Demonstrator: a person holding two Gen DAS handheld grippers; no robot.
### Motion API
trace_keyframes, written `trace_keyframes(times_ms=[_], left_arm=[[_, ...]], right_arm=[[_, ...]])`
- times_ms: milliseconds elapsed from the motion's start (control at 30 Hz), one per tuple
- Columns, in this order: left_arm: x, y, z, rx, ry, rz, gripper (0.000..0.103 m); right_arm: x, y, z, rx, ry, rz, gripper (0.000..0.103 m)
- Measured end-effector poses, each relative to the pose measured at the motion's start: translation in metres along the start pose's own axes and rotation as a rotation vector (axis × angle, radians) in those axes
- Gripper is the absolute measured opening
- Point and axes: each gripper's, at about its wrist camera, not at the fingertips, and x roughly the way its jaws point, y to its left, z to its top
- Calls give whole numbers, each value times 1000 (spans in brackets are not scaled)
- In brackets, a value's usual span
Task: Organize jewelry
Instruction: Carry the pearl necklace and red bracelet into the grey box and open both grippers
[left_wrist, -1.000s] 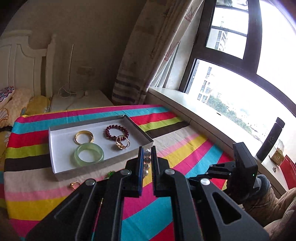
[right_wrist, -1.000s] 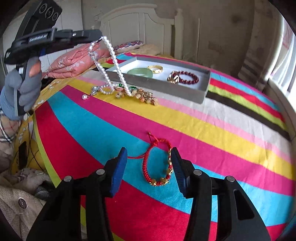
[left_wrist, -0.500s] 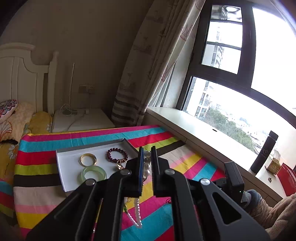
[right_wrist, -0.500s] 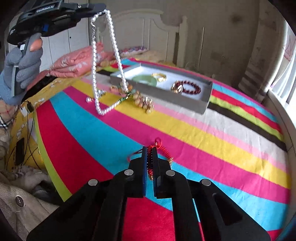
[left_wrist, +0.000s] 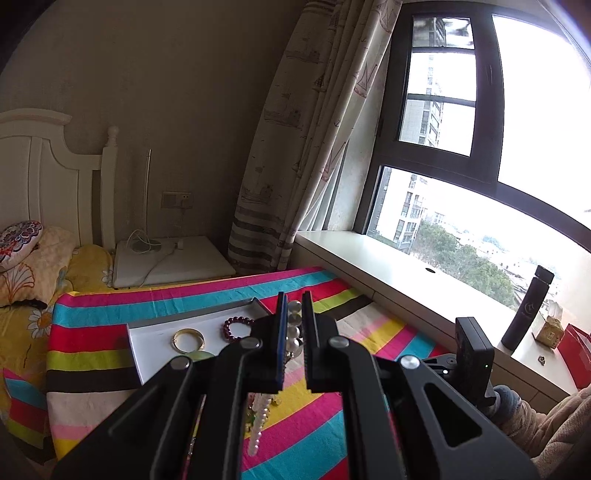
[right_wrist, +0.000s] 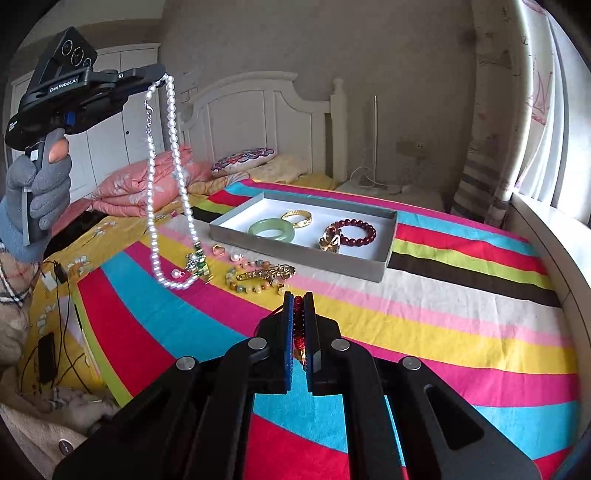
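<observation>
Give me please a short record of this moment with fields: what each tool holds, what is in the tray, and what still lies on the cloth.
left tool: shut on pearl necklace, which hangs above the cloth
right tool: shut on red braided bracelet
tray: green jade bangle, gold bangle, dark red bead bracelet, gold ring cluster
outside the tray on the striped cloth: gold brooch, mixed bead bracelet, green brooch, small rings and earrings
</observation>
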Motion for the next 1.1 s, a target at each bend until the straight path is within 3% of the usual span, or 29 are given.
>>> trace_keyframes(times_ms=[400,800,933,1100], left_arm=[[60,20,48,14,47,78,7],[138,33,85,-24,37,144,7],[168,55,79,-59,34,223,7],[202,104,29,-121,153,319,7]], right_arm=[[33,4,36,-52,14,-12,6],[104,-40,86,21,61,-28,6],[137,-57,101,70,73,-64,6],[176,-72,109,128,115,-87,6]])
